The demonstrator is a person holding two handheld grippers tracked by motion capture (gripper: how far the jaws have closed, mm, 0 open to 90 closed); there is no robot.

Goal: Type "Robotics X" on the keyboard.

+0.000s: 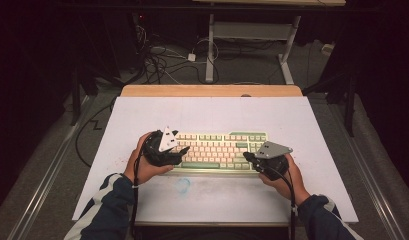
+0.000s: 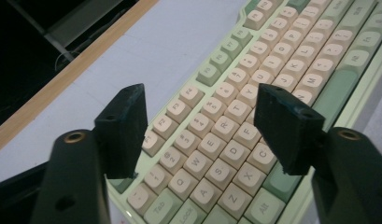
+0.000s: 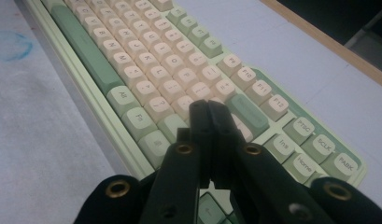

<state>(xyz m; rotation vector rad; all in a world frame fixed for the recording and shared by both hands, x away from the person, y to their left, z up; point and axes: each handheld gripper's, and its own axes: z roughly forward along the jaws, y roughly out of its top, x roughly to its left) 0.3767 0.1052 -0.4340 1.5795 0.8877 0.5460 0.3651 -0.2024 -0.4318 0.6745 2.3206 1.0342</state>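
A pale green keyboard (image 1: 219, 151) with cream and green keys lies across the middle of the white table top (image 1: 212, 112). My left gripper (image 1: 183, 150) hovers over the keyboard (image 2: 235, 112) at its left end, its jaws wide apart with nothing between them; one black fingertip (image 2: 125, 126) hangs above the number row. My right gripper (image 1: 246, 156) sits over the right end of the keyboard (image 3: 146, 70), its jaws pressed together above the keys near the enter key, with nothing held.
A faint blue scribble (image 1: 183, 184) marks the table in front of the keyboard. The table's wooden far edge (image 1: 212, 90) borders a dark floor with cables (image 1: 157, 60) and a desk frame (image 1: 252, 35).
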